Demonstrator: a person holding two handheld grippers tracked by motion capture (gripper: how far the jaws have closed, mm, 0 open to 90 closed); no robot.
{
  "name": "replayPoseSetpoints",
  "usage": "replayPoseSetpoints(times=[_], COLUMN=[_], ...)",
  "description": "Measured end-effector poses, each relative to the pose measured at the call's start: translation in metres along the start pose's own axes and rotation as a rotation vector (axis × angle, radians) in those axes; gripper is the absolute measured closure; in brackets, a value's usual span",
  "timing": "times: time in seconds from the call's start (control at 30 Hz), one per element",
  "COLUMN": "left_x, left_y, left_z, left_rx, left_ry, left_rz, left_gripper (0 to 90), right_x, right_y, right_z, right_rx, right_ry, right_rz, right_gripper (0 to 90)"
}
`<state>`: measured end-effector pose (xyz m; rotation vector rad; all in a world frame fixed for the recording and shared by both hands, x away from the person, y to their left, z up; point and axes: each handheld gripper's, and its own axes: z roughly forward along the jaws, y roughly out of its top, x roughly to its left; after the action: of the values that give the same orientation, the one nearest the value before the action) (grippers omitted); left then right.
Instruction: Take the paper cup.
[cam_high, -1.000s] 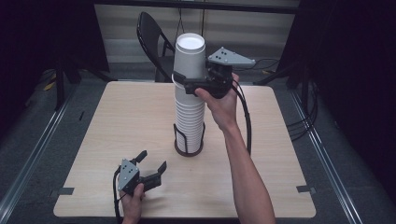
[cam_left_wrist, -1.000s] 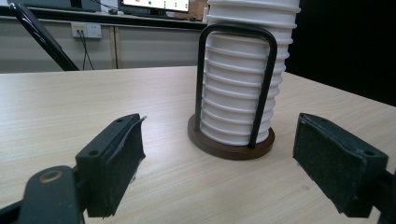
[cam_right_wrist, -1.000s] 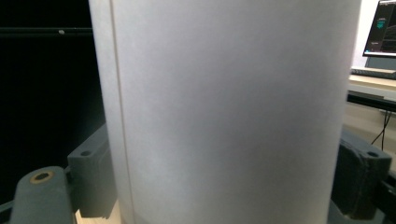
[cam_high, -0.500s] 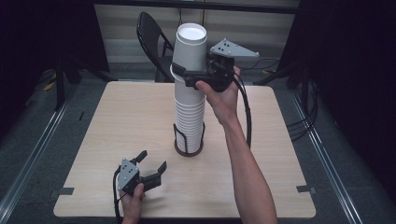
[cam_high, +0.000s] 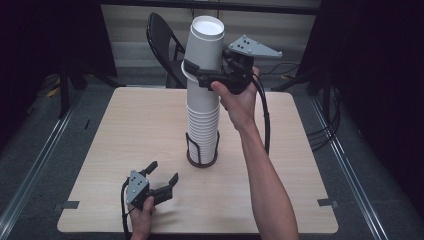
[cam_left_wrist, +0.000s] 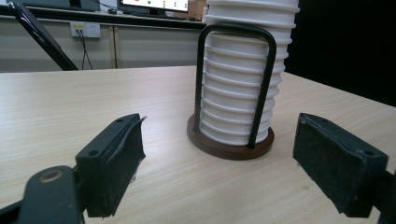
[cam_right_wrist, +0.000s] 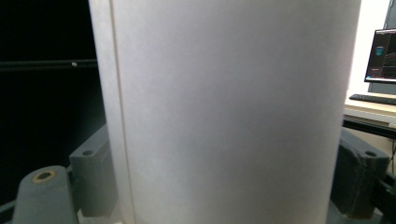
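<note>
One cup is clamped in my right tongs at top center of the high view, partly lifted off the single tall stack in its one wire holder. Next, I'd guess: pull straight up without tipping the stack. Left tongs sit apart, empty, on the counter lower left.
</note>
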<state>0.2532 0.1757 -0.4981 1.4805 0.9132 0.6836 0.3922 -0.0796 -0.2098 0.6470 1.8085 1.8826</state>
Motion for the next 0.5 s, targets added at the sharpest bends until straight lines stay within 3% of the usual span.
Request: replayPoseSetpoints(times=[0.23, 0.5], left_x=[0.000, 0.000], left_y=[0.000, 0.000], left_z=[0.000, 0.000], left_rx=[0.001, 0.003], left_ry=[-0.004, -0.002], left_rz=[0.003, 0.006], left_gripper=[16.1, 16.1], right_x=[0.002, -0.002], right_y=[0.004, 0.010], right_z=[-0.002, -0.016], right_rx=[-0.017, -0.044], right_ry=[0.004, -0.024], right_rz=[0.006, 0.013], right_gripper=[14.0, 14.1])
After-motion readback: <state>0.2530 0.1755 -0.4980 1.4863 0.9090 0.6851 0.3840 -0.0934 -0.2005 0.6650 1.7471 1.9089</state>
